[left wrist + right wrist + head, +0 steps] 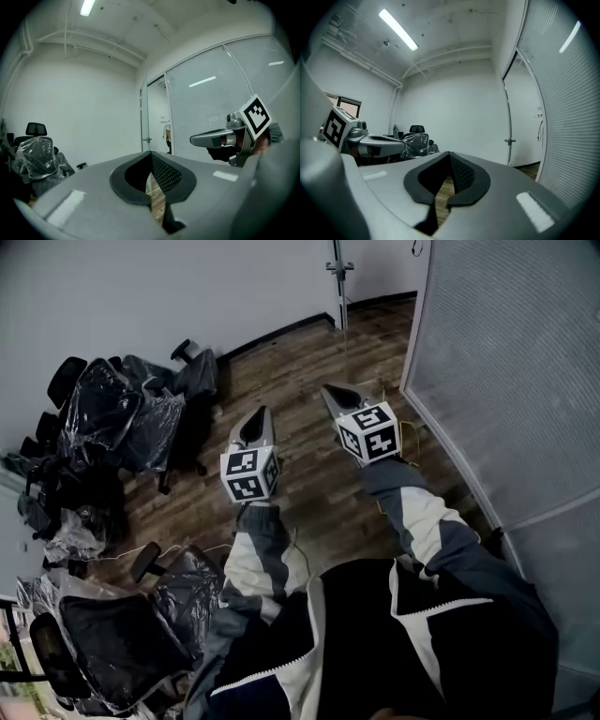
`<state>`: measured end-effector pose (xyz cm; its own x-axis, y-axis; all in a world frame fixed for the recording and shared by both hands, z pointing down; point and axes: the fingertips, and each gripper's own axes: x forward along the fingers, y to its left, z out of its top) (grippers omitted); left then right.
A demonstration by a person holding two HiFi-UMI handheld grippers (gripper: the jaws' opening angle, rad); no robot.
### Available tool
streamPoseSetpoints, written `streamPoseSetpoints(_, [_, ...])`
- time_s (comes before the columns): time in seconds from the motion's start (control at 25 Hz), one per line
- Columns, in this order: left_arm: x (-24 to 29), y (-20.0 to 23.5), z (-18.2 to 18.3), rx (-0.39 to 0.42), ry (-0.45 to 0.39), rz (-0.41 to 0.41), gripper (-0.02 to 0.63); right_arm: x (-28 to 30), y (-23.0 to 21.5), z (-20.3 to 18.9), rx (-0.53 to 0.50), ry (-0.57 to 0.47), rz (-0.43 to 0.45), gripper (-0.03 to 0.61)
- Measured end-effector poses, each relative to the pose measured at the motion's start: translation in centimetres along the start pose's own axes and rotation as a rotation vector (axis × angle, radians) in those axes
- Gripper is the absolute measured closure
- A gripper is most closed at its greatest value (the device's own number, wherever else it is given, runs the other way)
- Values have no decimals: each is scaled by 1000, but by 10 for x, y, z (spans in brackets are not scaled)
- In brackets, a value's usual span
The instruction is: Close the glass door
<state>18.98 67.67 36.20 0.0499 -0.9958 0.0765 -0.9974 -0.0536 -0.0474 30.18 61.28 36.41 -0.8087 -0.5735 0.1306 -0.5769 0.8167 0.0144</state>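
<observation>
Door: the glass door (508, 112) stands well ahead of me, at the far end of the frosted wall (506, 362). I see it almost edge-on, so I take it to be open. Its handle (510, 140) sits partway up the edge.
Left gripper: I hold my left gripper (262, 414) out level over the wooden floor (309, 362), with its jaws together and nothing between them.
Right gripper: my right gripper (330, 390) tips slightly down, also with its jaws pressed together and empty.
Stage: I judge that the closing is not yet begun, as neither gripper is near the door or its handle.
Risk, grip: if I reach the handle with the jaws as they are, I cannot take hold of it. The tips would only knock against it.
Risk, slip: if I push on the smooth glass with a narrow tip, it could skid sideways. The door would then probably swing only part of the way.
Risk, slam: a hard shove could send the door into its frame and make it bounce back open. A steady pull or push by the handle seems safer.
Risk, wall: the frosted wall runs close on my right, so the right gripper could scrape it as I walk forward.
Risk, clutter: the wrapped chairs (122, 418) are off to my left, well apart from my path. I would only meet them if I drifted that way.
</observation>
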Motion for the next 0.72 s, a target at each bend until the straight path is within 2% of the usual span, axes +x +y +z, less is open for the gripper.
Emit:
streamPoseSetpoints(0.12, [-6,10,-12,-11,10,-5,612,4,9,-5,-12,0,-7,574])
streamPoseSetpoints(0.2, [-12,17,-17,2,16,-12,612,10,19,-10,-17,14,-1,522])
streamPoseSetpoints(0.4, [-43,35,-18,40,-21,-50,612,12,49,-21,-36,32,2,525])
streamPoseSetpoints(0.56, [-58,52,-33,16,-39,-70,612,18,60,-33,-16,37,1,570])
streamPoseSetpoints(0.64, [-58,48,-49,10,-10,-137,612,21,67,-39,-1,57,30,574])
streamPoseSetpoints(0.72, [-58,38,-65,42,16,-235,611,26,75,-47,-20,89,63,574])
